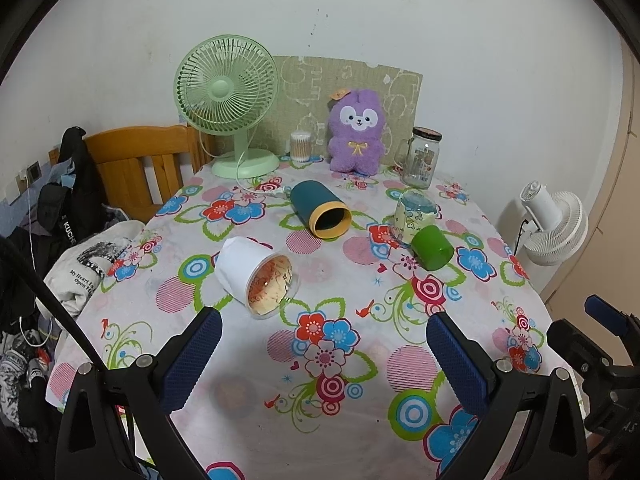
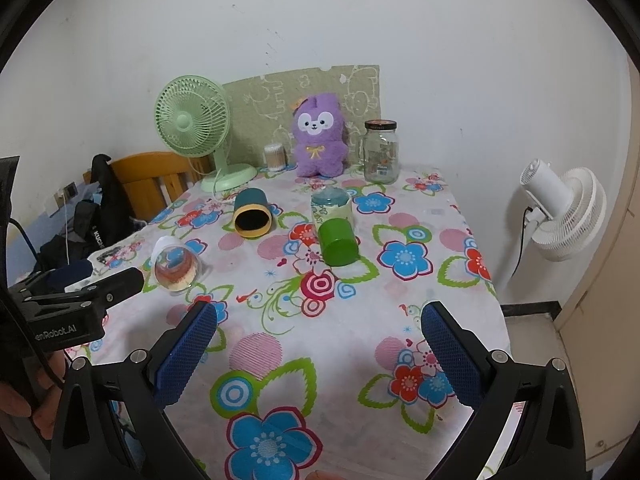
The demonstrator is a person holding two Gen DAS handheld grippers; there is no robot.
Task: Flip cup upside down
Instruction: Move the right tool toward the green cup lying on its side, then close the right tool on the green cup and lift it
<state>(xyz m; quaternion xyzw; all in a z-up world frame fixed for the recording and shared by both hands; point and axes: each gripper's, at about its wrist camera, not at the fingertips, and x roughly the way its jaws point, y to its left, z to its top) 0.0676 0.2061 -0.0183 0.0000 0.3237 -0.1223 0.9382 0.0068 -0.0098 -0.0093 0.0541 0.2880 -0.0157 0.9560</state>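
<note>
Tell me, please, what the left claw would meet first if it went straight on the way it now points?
Probably only the flowered tablecloth. The open left claw has bare cloth ahead; the white cup on its side lies left of that line, though depth is hard to judge.

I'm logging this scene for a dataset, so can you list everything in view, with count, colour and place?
Table: 1, floral cloth, centre.
White cup: 1, clear-rimmed, on its side, front left.
Teal cup: 1, yellow rim, on its side, mid table.
Green cup: 1, on its side, right of centre.
Patterned cup: 1, pale, rim-down, behind the green cup.
Glass jar: 1, clear, dark lid, back right.
Plush toy: 1, purple, back centre.
Desk fan: 1, green, back left.
Swab tub: 1, clear, beside the fan.
Standing fan: 1, white, right of the table.
Chair: 1, wooden, left.
Left claw: open, empty.
Right claw: open, empty.
</note>
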